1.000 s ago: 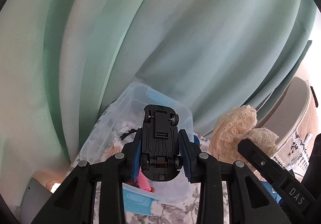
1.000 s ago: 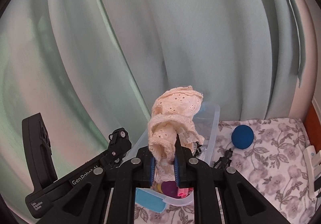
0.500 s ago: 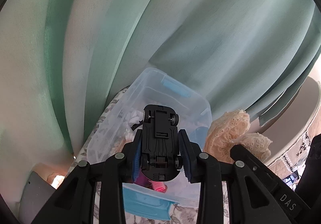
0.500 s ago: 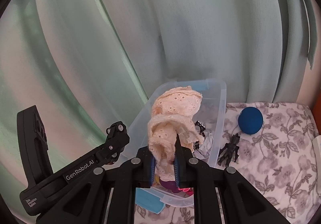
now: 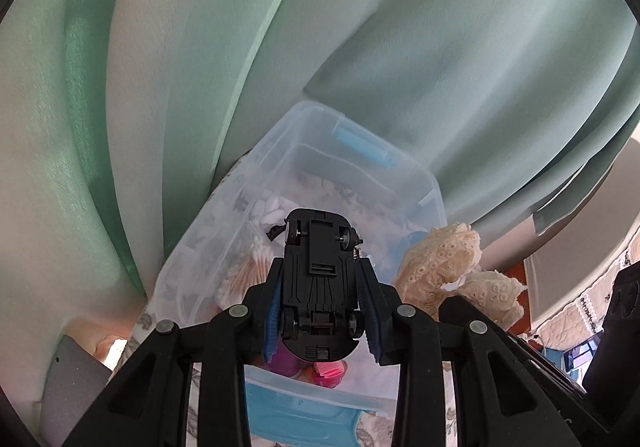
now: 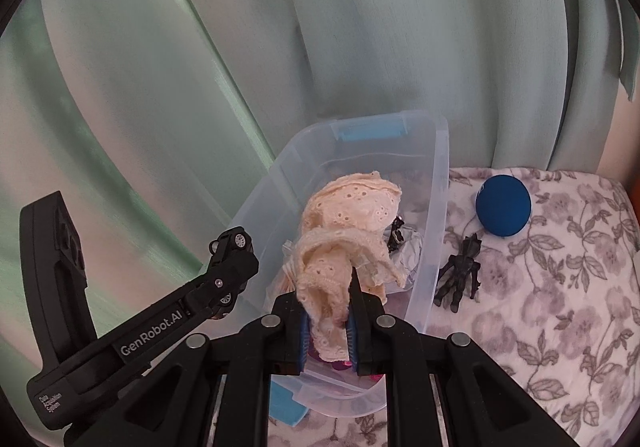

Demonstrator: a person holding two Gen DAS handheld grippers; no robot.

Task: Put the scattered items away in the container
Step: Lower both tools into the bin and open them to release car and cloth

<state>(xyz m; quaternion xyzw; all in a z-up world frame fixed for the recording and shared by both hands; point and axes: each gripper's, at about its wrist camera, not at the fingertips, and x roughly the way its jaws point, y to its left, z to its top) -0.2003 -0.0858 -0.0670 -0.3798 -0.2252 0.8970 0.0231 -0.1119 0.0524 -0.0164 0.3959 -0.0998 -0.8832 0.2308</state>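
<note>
Both grippers: left gripper [image 5: 320, 287] clamps toy car [image 5: 319, 279]; right gripper [image 6: 328, 311] pinches lace cloth [image 6: 344, 243].
Risk: cloth probably snags the near rim of bin [image 6: 438, 207].

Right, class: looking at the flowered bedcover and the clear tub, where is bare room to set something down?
Free: the flowered bedcover right of the black toy figure and below the blue ball, and the far end of the clear plastic tub near its blue latch. Crowded: the tub's near end, with cotton swabs and pink items.
</note>
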